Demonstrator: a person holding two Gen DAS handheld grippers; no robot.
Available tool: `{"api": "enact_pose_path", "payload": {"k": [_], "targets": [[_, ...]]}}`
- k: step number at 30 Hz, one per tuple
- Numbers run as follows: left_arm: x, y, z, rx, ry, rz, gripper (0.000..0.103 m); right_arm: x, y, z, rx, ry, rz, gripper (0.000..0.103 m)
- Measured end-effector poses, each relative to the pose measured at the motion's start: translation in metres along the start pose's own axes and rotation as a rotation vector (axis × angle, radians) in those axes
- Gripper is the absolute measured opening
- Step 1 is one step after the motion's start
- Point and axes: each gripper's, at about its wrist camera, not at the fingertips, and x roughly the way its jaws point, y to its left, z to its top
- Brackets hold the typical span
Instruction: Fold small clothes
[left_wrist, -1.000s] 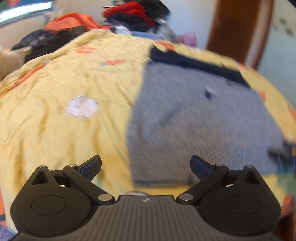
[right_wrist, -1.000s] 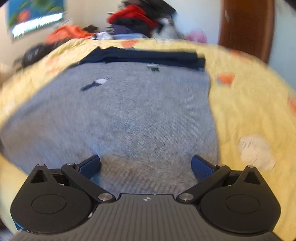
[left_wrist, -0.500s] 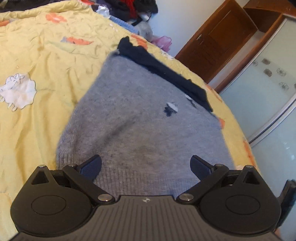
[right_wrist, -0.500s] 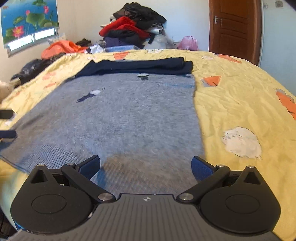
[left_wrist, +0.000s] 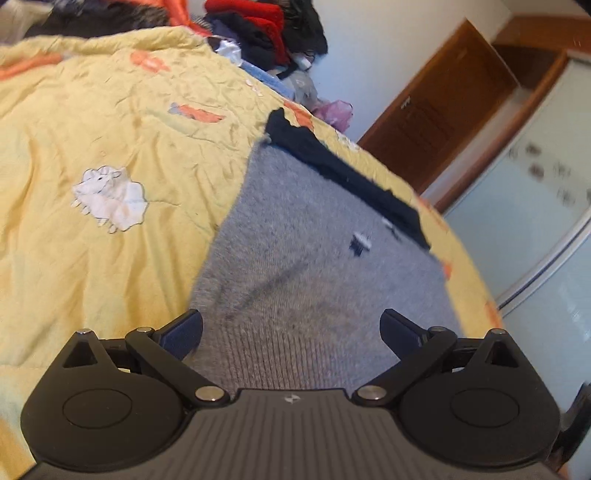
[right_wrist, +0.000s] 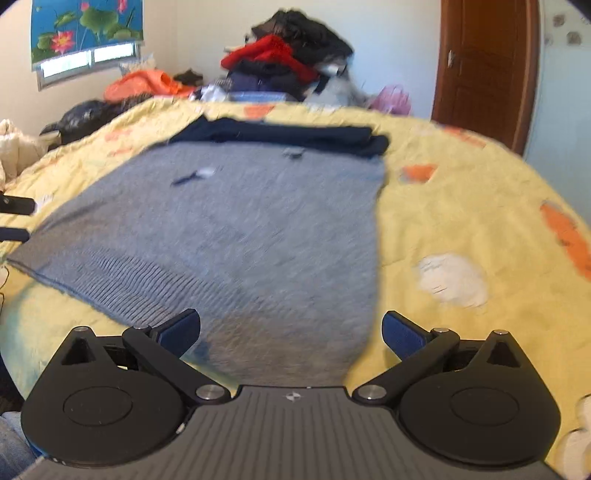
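A small grey knitted sweater (left_wrist: 314, 258) with a dark navy band at its far end (left_wrist: 347, 177) lies flat on the yellow quilt (left_wrist: 92, 258). It also shows in the right wrist view (right_wrist: 240, 236), its ribbed hem nearest me. My left gripper (left_wrist: 291, 332) is open over the hem's left part. My right gripper (right_wrist: 291, 332) is open over the hem's right corner. The left gripper's fingertips (right_wrist: 16, 219) show at the left edge of the right wrist view.
A heap of red, black and orange clothes (right_wrist: 288, 70) is piled beyond the bed. A brown wooden door (right_wrist: 484, 66) and a pale wardrobe (left_wrist: 535, 240) stand to the right. The quilt has a white sheep patch (left_wrist: 109, 197) and orange patches.
Both grippers have shifted and tilted over the sweater's near hem. The left view rolled and moved left; the right view moved closer to the hem's right corner. Both stay open.
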Motion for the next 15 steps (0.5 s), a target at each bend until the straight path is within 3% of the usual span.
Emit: {"api": "enact_pose_path", "payload": {"k": [4,7,11,15], "targets": [[-0.006,0.025,0.010,-0.137,0.060,-0.074,0.103,-0.011,-0.032,-0.003,0.143,-0.042,0.073,0.103],[-0.010,0.036,0.009,-0.151,0.051,-0.082,0.103,-0.006,-0.047,-0.006,0.250,-0.039,0.120,0.103],[0.000,0.050,0.010,-0.224,0.120,-0.104,0.103,0.011,-0.062,-0.020,0.444,0.007,0.348,0.102],[0.006,0.062,0.017,-0.307,0.166,-0.166,0.103,0.014,-0.078,-0.027,0.604,-0.006,0.401,0.098]]}}
